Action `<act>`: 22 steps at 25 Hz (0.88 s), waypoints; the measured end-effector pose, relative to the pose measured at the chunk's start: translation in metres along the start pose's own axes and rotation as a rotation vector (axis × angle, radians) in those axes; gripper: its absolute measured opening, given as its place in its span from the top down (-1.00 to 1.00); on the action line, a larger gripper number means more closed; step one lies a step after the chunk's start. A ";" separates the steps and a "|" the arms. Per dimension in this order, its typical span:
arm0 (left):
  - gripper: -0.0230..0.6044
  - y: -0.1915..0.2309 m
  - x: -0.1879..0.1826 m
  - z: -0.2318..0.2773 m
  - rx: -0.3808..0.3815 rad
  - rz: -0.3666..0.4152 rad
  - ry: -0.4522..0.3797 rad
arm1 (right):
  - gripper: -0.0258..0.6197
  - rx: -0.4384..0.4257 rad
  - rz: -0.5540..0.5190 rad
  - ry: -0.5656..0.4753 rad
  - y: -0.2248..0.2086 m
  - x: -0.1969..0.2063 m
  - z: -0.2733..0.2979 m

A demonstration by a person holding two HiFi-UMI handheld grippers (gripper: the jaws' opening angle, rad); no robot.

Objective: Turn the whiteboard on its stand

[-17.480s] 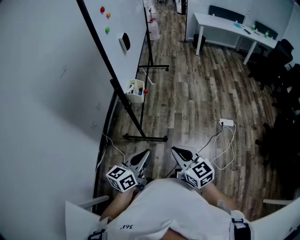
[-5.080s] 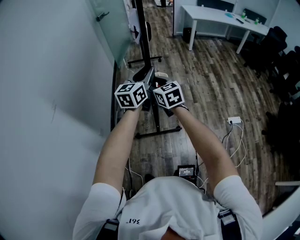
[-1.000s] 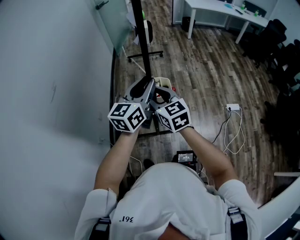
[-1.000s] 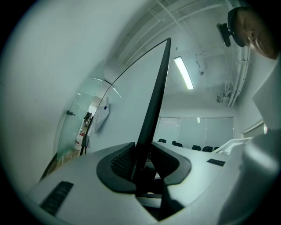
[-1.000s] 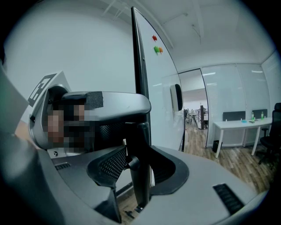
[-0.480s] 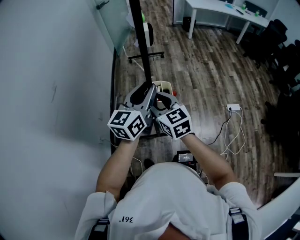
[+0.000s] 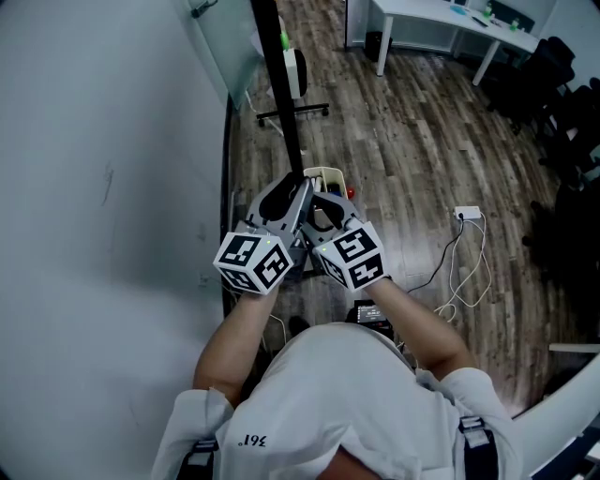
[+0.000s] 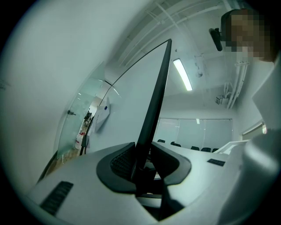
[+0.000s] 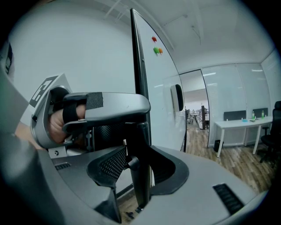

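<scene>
The whiteboard [image 7: 278, 84] shows edge-on in the head view as a black bar slanting up from my hands. My left gripper [image 7: 289, 192] and right gripper [image 7: 323, 202] sit side by side, both shut on its black frame edge. In the left gripper view the frame [image 8: 154, 101] runs down between the jaws of that gripper [image 8: 142, 165]. In the right gripper view the frame [image 9: 139, 66] stands between the jaws of that gripper [image 9: 134, 169], with the left gripper [image 9: 101, 107] clamped just above. Coloured magnets [image 9: 156, 46] and an eraser [image 9: 177, 97] stick to the board's face.
A white pen tray [image 7: 325, 176] hangs on the stand just past the grippers. A white wall [image 7: 112, 187] is close on the left. A power strip with cables [image 7: 466, 214] lies on the wooden floor. A white desk [image 7: 441, 28] and dark chairs [image 7: 553, 94] stand at the back right.
Both grippers have drawn back toward my body, side by side, still clamped on the frame. The board's black edge has leaned a little further left at the top.
</scene>
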State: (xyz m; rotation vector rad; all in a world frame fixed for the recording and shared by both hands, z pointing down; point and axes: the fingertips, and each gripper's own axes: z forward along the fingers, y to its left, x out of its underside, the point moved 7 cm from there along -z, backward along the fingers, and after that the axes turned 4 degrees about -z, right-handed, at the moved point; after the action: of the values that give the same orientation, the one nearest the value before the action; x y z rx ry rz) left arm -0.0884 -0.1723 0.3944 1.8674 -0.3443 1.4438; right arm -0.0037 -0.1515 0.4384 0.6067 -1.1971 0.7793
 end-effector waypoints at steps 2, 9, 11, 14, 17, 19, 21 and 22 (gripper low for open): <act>0.56 -0.002 0.000 -0.002 0.001 -0.001 0.001 | 0.37 0.000 0.000 0.000 0.002 0.000 -0.002; 0.56 -0.009 -0.002 -0.011 0.005 -0.001 0.001 | 0.37 0.000 0.001 -0.005 0.010 -0.002 -0.011; 0.56 -0.011 -0.002 -0.012 0.007 -0.002 0.002 | 0.37 0.000 0.002 -0.005 0.011 -0.002 -0.012; 0.56 -0.013 -0.004 -0.015 0.009 -0.004 0.004 | 0.37 0.000 0.003 -0.004 0.014 -0.003 -0.015; 0.56 -0.016 -0.004 -0.018 0.011 -0.007 0.006 | 0.37 0.000 0.005 -0.003 0.017 -0.004 -0.018; 0.56 -0.017 -0.003 -0.019 0.013 -0.008 0.007 | 0.37 -0.001 0.005 -0.002 0.018 -0.003 -0.020; 0.56 -0.019 -0.003 -0.021 0.014 -0.010 0.007 | 0.37 0.000 0.005 -0.001 0.019 -0.003 -0.022; 0.56 -0.020 -0.003 -0.022 0.014 -0.011 0.008 | 0.37 0.000 0.006 0.000 0.020 -0.003 -0.023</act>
State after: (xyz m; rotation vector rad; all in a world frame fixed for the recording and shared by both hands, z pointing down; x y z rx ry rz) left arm -0.0930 -0.1442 0.3857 1.8714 -0.3204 1.4502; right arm -0.0071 -0.1224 0.4295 0.6034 -1.1988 0.7844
